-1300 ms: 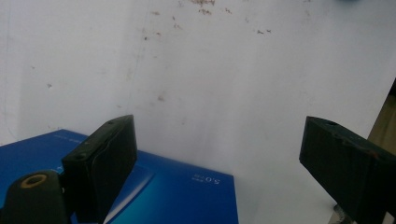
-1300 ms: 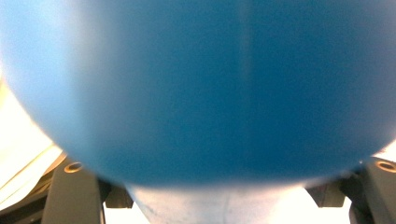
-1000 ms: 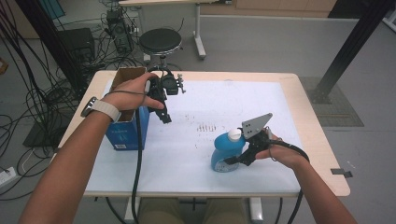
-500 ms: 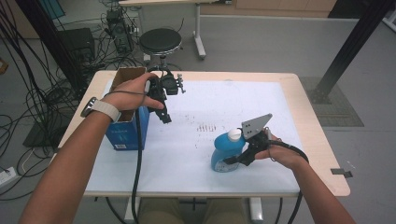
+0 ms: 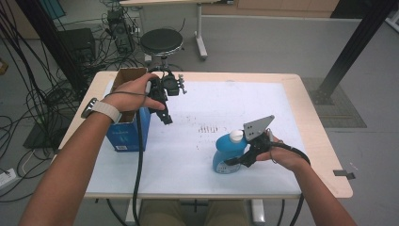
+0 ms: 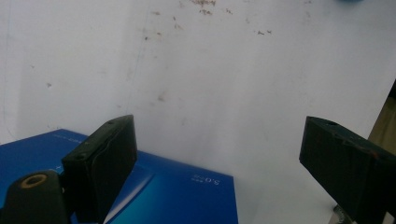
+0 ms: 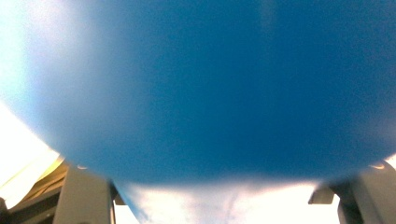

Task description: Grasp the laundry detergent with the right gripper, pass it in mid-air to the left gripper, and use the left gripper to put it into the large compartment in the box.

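A blue bottle with a white cap stands on the white mat at the front right. My right gripper reaches in from the right at the bottle's base. Its jaws have just been closing, and they sit against either side of the bottle, which looms close in the right gripper view. My left gripper hangs open, pointing down beside the blue box. Nothing lies between its jaws, with the box's corner and bare mat below them.
The blue box has an open cardboard top and stands at the table's left edge. Small dark marks dot the mat's middle. Behind the table are a round stool and tangled cables on the floor at left.
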Demonstrator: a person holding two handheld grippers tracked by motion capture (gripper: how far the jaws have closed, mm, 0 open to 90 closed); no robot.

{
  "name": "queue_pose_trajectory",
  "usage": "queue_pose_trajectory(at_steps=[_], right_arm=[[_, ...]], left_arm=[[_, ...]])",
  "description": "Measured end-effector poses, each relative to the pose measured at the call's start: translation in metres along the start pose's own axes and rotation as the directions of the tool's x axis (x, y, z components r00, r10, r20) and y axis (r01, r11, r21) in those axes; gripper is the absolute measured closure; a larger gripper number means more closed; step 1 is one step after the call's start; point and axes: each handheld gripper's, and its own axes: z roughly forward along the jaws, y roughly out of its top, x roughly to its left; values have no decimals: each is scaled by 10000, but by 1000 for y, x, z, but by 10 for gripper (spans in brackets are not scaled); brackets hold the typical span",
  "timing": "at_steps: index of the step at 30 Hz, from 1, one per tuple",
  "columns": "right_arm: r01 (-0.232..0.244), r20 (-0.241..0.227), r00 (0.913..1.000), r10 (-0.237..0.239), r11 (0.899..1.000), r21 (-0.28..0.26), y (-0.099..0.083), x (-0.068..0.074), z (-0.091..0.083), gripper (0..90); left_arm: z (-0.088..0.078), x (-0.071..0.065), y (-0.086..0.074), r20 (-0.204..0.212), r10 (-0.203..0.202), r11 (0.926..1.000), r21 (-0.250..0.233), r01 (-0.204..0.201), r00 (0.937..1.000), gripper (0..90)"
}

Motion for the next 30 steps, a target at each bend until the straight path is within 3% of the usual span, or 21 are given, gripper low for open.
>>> queue_pose_trajectory(at_steps=[14, 30], right_arm=[[123, -163, 9998, -128, 9994, -325, -3, 1, -1, 410], [174, -246, 9995, -186, 9986, -505, -5, 1, 0, 417]], left_arm=[[0, -1, 0, 22, -59, 10000, -58, 59, 10000, 117], [0, 0, 1, 21, -18, 10000, -64, 18, 10000, 118]])
